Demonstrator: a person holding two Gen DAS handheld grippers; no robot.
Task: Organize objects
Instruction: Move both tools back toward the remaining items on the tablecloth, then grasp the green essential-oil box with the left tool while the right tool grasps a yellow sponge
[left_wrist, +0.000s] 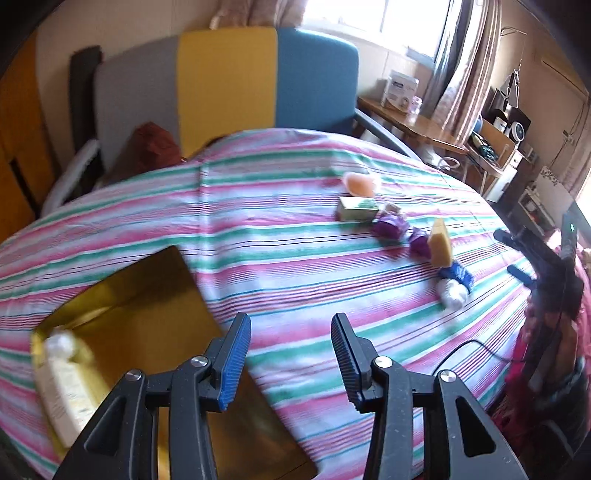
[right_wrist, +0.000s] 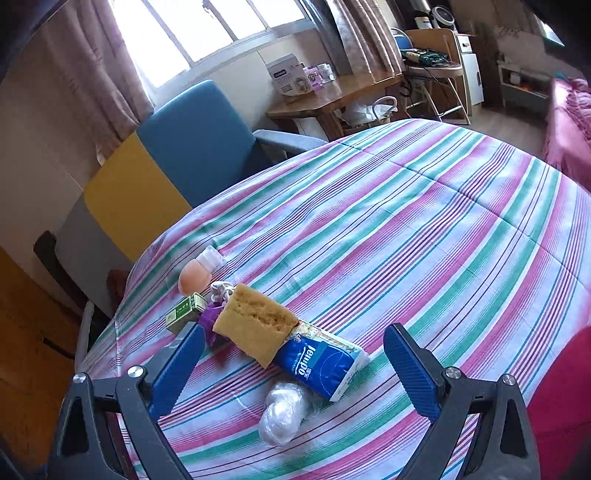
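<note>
Yellow box: pale bottle inside (blurred) | left tongs: spread, empty | right tongs: spread, empty

The counter is covered with striped woven cloth, matt and lightly creased. On it the sponge looks porous and rough, the tissue pack is wrapped in glossy printed plastic, and a crumpled clear plastic bundle shines. The small green box looks like card. The yellow box has smooth, faintly glossy walls. Each gripper pad is ribbed blue plastic on matt black plastic with metal screws
</note>
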